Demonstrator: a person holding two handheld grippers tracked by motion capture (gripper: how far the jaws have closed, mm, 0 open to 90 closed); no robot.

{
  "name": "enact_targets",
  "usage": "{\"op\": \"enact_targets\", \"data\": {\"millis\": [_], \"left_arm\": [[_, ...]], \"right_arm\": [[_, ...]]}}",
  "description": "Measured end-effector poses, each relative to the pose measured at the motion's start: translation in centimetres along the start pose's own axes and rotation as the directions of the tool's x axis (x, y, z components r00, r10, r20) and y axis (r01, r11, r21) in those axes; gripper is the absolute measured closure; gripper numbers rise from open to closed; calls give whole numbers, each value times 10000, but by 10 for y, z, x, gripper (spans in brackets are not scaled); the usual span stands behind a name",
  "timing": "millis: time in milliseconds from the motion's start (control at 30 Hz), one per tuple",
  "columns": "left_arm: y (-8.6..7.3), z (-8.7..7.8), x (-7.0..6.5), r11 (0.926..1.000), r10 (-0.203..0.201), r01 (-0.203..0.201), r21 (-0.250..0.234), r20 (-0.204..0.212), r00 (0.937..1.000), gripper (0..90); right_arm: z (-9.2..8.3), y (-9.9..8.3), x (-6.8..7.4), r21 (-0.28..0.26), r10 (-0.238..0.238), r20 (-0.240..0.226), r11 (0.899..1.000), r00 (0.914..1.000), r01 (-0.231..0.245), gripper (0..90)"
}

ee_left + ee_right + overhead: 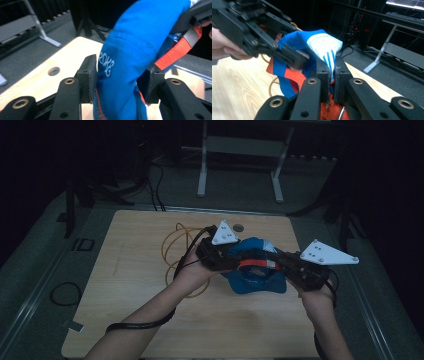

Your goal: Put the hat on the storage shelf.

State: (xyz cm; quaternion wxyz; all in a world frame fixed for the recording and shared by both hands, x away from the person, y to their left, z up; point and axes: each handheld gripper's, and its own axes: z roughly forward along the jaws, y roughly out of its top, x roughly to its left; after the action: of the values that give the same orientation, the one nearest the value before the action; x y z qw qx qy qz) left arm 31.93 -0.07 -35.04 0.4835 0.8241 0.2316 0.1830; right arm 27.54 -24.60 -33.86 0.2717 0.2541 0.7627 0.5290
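The worktop [150, 320] is of light wood with rounded corners, and it has a small round hole [238, 227] near its far edge. A thin yellow cord [172, 247] lies on it in loose loops. Beyond the worktop a white metal frame [240, 165] stands on the grey floor [40, 245], with two legs and flat feet. Black cables [155, 190] run over the floor behind the far left corner, and one black cable loop [65, 293] lies at the left. The room behind is dark.
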Motion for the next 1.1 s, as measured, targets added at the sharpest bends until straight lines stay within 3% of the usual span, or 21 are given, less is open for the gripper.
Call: {"op": "enact_targets", "data": {"millis": [100, 267, 333, 500, 633, 733, 767, 867, 900, 933, 1100], "left_arm": [[-1, 2, 0, 9997, -132, 132, 183, -35, 9999, 672], [0, 4, -3, 9994, 114, -106, 341, -216, 9997, 880], [1, 6, -7, 9976, 534, -517, 464, -355, 9979, 889], [2, 5, -8, 9982, 592, -583, 130, -797, 9951, 894], [4, 5, -8, 9983, 580, -581, 20, -841, 9948, 894], [3, 5, -11, 9968, 792, -800, -51, -929, 9925, 895], [3, 5, -14, 9945, 1023, -1040, -100, -1083, 9888, 895], [3, 3, -14, 9931, 1091, -1127, -322, -983, 9892, 895], [3, 1, -14, 9924, 1126, -1171, -366, -1071, 9879, 895], [3, 0, -13, 9920, 1092, -1144, -542, -898, 9900, 895], [-3, -6, -6, 9848, 1329, -1404, -1019, -769, 9881, 894]], "right_arm": [[0, 0, 1, -9, -40, 48, 10000, 10000, 40, 852], [1, -2, 4, 11, -41, -70, 10000, 10000, 41, 852], [0, -3, 6, -12, -15, -122, 10000, 9999, 15, 852], [-3, -10, 11, -121, 155, -314, 9998, 9994, -159, 850], [-3, -16, 16, -62, 269, -359, 9996, 9990, -272, 845], [-2, -24, 22, -35, 433, -581, 9990, 9974, -436, 838], [-1, -26, 25, -34, 453, -764, 9989, 9961, -457, 824], [-3, -27, 29, -65, 468, -796, 9989, 9957, -474, 788], [-5, -26, 30, -56, 415, -953, 9991, 9946, -422, 765], [-12, -24, 33, -194, 304, -1222, 9993, 9920, -330, 670], [-29, -21, 38, -615, -40, -1689, 9981, 9856, -65, 587]]}}
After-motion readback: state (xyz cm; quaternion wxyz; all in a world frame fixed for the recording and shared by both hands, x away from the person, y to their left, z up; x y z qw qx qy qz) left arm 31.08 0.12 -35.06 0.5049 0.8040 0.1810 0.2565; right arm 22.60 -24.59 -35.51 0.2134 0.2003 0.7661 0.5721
